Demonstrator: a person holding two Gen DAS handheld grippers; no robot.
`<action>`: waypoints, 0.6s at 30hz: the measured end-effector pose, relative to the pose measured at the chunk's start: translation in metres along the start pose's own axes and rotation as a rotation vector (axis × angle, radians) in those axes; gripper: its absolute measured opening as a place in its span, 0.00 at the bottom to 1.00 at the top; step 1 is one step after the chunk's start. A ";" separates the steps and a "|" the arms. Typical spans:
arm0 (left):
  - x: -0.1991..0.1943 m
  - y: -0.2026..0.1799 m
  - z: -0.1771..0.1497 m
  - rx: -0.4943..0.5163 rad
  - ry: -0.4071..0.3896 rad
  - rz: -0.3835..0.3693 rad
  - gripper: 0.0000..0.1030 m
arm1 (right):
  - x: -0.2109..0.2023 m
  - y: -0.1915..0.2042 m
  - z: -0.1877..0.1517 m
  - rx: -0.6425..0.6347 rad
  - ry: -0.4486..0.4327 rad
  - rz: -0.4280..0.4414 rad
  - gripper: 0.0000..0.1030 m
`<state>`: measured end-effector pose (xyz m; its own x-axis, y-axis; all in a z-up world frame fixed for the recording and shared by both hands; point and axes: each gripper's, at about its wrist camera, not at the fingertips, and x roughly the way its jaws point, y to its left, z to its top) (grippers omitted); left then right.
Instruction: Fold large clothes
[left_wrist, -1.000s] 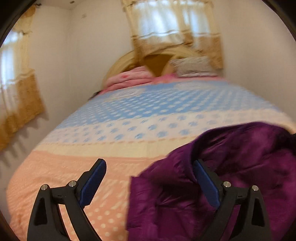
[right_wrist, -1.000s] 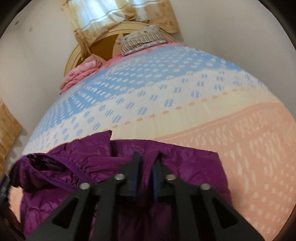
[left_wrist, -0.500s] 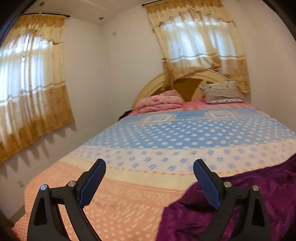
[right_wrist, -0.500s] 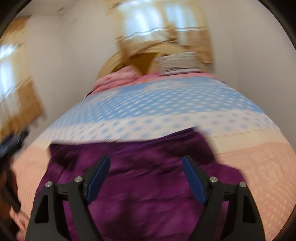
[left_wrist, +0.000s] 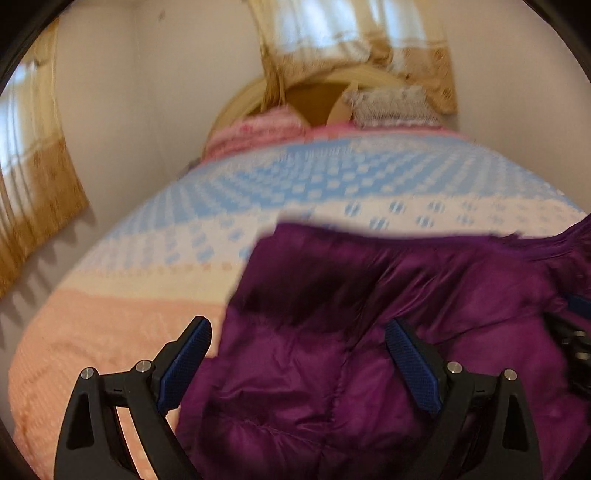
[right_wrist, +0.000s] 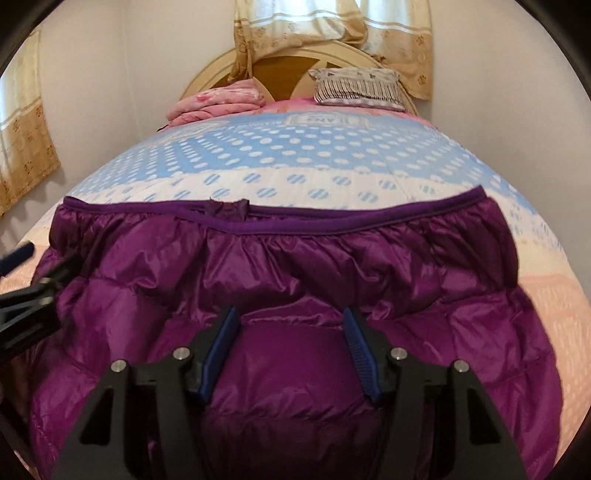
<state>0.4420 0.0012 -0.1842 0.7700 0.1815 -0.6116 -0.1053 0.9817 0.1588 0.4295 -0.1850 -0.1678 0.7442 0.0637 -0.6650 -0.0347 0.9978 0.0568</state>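
A purple puffer jacket (right_wrist: 332, 266) lies spread on the bed, its banded hem (right_wrist: 332, 218) on the far side. My right gripper (right_wrist: 290, 314) hovers low over the near middle of it. Its jaws are closing with a puffy fold of the jacket between the blue pads (right_wrist: 221, 343); I see no firm pinch. My left gripper (left_wrist: 297, 325) stands wide open over the jacket's (left_wrist: 369, 332) left part, holding nothing. That left gripper also shows at the left edge of the right wrist view (right_wrist: 29, 291). The left wrist view is blurred.
The bed has a quilt (right_wrist: 295, 147) in blue, white and peach bands with dots. A folded pink blanket (right_wrist: 218, 101) and a striped pillow (right_wrist: 358, 88) lie by the rounded headboard (right_wrist: 291, 74). Curtains (right_wrist: 22, 147) hang on the left wall and behind the bed.
The right gripper was shut on the jacket, sprang wide and has narrowed again. The jacket now lies flatter. The left gripper swung up off the jacket, then back down over its left part.
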 end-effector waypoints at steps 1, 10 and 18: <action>0.011 0.001 -0.004 -0.015 0.042 -0.017 0.93 | 0.000 -0.001 -0.001 0.005 0.001 0.012 0.61; 0.039 0.001 -0.008 -0.074 0.128 -0.065 0.94 | 0.015 0.002 0.002 0.017 0.047 0.034 0.64; 0.042 0.007 -0.009 -0.087 0.162 -0.077 0.96 | 0.023 0.005 0.001 -0.004 0.078 0.018 0.65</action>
<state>0.4682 0.0159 -0.2157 0.6676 0.1052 -0.7371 -0.1091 0.9931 0.0429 0.4470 -0.1786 -0.1818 0.6889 0.0829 -0.7201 -0.0500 0.9965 0.0668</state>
